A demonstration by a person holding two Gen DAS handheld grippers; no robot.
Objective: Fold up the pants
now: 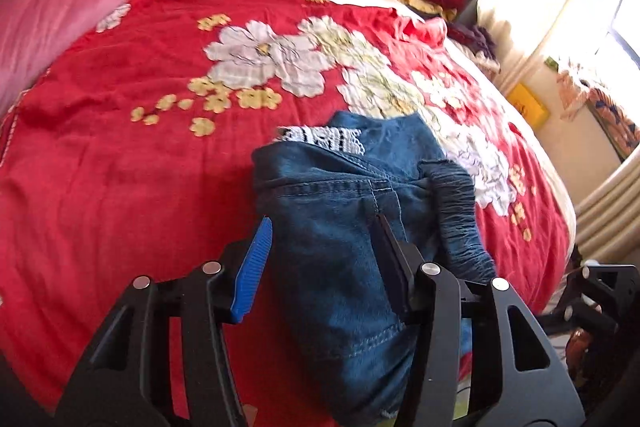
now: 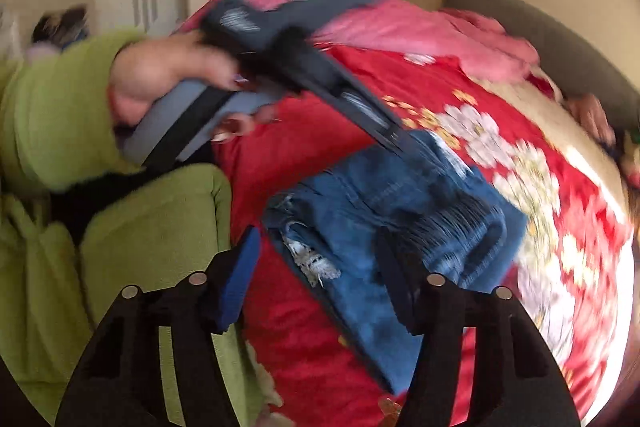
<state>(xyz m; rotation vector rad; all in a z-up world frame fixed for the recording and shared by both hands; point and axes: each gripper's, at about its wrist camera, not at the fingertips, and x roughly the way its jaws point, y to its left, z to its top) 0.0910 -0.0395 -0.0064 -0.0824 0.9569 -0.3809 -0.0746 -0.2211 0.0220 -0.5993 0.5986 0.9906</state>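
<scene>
The left gripper (image 1: 320,227) is standing with jaws parted, straddling the folded blue denim pants (image 1: 340,227), its pads not visibly pressing. The right gripper (image 2: 316,259) is hovering released above them. The pants are lying on the red floral bedspread (image 1: 140,155).

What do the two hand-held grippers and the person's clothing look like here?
Each hand-held gripper, left and right, has black angular linkage arms with round silver pins, one ribbed blue finger pad and one dark finger. Seen from the right wrist, the left tool has a grey handle with a black stripe. The person wears a fuzzy lime-green sleeve.
</scene>
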